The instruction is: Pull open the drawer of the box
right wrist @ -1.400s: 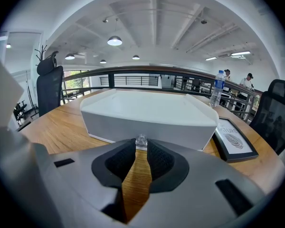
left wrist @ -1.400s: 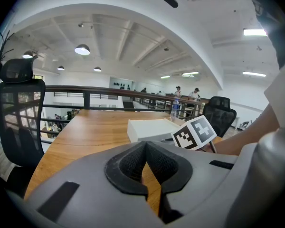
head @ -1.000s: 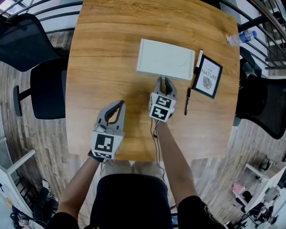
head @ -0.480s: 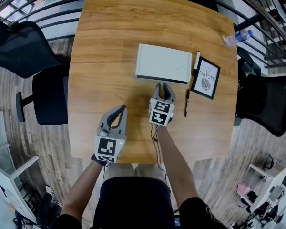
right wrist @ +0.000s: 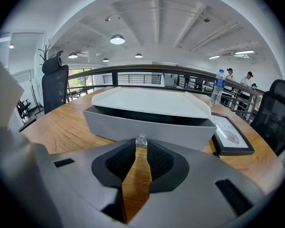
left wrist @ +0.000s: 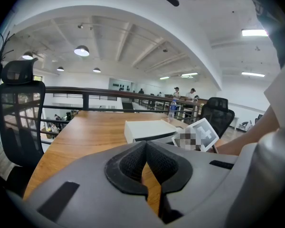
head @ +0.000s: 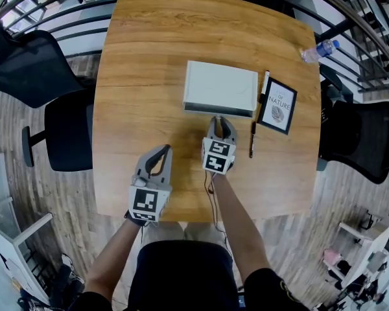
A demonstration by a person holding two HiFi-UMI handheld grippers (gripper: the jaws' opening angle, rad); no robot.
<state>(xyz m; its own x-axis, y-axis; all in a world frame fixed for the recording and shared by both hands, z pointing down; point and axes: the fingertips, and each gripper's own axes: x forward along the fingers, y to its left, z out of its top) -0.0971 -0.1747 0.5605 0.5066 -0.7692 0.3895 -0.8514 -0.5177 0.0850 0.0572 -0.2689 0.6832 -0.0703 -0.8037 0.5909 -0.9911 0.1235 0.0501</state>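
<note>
White flat box [head: 220, 86] on wooden table [head: 149, 57], drawer [right wrist: 147, 126] slid partly out, small clear knob [right wrist: 141, 140] on front

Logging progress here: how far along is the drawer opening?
Done: the right gripper is shut on the knob, and the drawer stands slightly out of the box, a dark gap showing above its front. In hand: the pull on that knob. Left: most of the drawer looks inside, so a longer pull toward the person. The left gripper is shut, empty, apart from the box.

Glossy wood-grain table [head: 149, 76]; matt white box [head: 220, 86]; clear glassy knob [right wrist: 141, 140].
</note>
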